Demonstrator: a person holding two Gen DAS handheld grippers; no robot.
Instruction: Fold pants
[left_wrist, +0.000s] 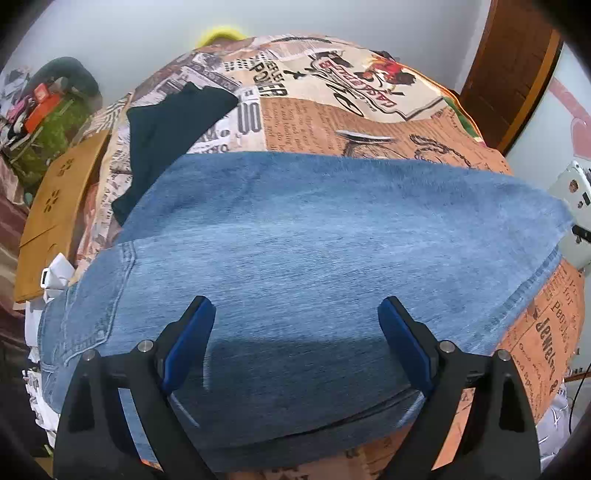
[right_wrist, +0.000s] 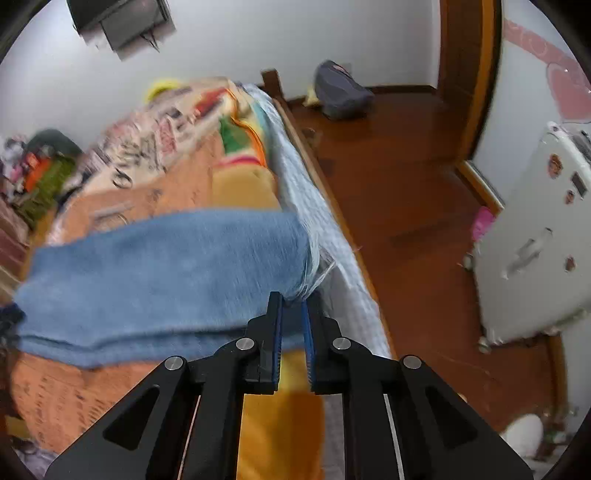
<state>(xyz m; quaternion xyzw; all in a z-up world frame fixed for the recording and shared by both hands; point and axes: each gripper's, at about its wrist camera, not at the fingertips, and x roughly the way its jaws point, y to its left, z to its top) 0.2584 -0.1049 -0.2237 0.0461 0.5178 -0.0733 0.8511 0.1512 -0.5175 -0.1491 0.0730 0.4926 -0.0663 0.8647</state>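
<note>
A wide bed covered in an orange-and-cream newspaper-print blanket (left_wrist: 332, 122) took up most of the room, its right side dropping to a polished brown wooden floor (right_wrist: 413, 206). Across it lay the light blue denim pants (left_wrist: 314, 240), already doubled into a broad band. The left gripper (left_wrist: 295, 310) hung above them with jaws spread wide, holding nothing. The right gripper (right_wrist: 293, 301) was nearly clamped on the frayed hem corner at the bed's edge; through the blur it seemed the cloth was pinched. That thin hold could slip and the corner slide toward the floor. A dark navy folded garment (left_wrist: 166, 136) lay touching the far-left edge, so free room lay mainly toward the head.
</note>
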